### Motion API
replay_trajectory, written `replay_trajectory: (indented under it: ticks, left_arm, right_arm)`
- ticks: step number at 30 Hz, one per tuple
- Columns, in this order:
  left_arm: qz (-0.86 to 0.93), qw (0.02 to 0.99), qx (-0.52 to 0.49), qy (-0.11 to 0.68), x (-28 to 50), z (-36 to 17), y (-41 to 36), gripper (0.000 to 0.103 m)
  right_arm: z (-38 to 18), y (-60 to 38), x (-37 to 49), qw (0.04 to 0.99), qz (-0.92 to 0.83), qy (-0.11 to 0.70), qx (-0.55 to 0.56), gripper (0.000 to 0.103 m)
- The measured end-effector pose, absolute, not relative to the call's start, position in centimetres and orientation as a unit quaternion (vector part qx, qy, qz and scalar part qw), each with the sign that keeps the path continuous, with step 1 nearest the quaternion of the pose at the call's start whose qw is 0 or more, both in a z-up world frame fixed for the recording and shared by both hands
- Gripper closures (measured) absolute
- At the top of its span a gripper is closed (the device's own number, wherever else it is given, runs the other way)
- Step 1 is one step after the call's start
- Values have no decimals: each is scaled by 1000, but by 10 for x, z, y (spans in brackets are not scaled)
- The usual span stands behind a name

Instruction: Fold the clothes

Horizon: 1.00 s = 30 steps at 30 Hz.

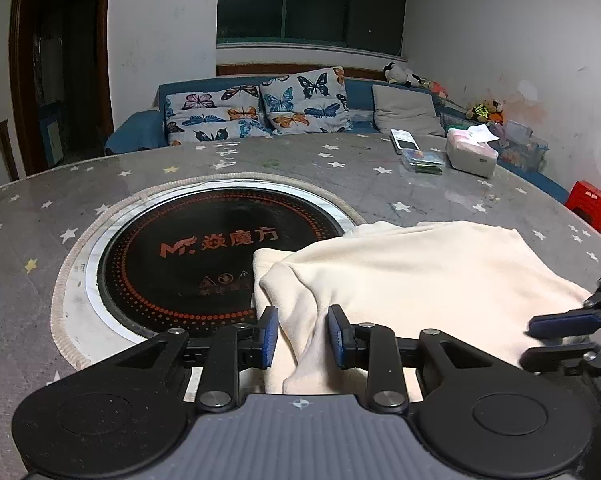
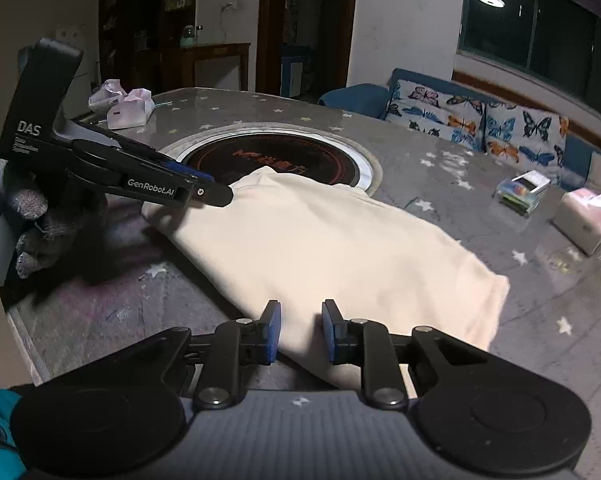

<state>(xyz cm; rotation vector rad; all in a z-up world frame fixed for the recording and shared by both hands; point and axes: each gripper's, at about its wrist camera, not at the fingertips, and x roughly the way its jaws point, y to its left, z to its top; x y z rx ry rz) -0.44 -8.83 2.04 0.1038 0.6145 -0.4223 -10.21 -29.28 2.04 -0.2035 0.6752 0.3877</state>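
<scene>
A cream garment [image 1: 412, 276] lies folded on the grey star-patterned table [image 1: 300, 160], its left end over the black cooktop. My left gripper [image 1: 302, 332] is open, its blue pads either side of a raised fold at the garment's left end. In the right wrist view the garment [image 2: 332, 240] stretches from the cooktop toward me. My right gripper [image 2: 300, 330] is open, its pads straddling the garment's near edge. The left gripper also shows in the right wrist view [image 2: 216, 192] at the garment's far left corner. The right gripper shows in the left wrist view [image 1: 560, 336] at the right edge.
A round black induction cooktop [image 1: 204, 264] is set in the table. A tissue box [image 1: 470, 150], a phone [image 1: 404, 140] and a small clear box [image 1: 422, 160] sit at the far right. Another tissue pack [image 2: 126, 110] lies far left. A sofa with butterfly cushions [image 1: 256, 108] stands behind.
</scene>
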Motion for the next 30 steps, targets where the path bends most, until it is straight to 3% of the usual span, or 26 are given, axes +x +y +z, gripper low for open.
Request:
replay_trajectory:
  ticks: [15,30]
  left_arm:
    - [-239,928,54,282,-20,38,-98,73]
    - [-233,914,11,332,18,31,-101,78]
  right_arm:
    - [35,-344,-90,932,139,333,-23,82]
    - [28,-360,-58,935,107,338,-10,84]
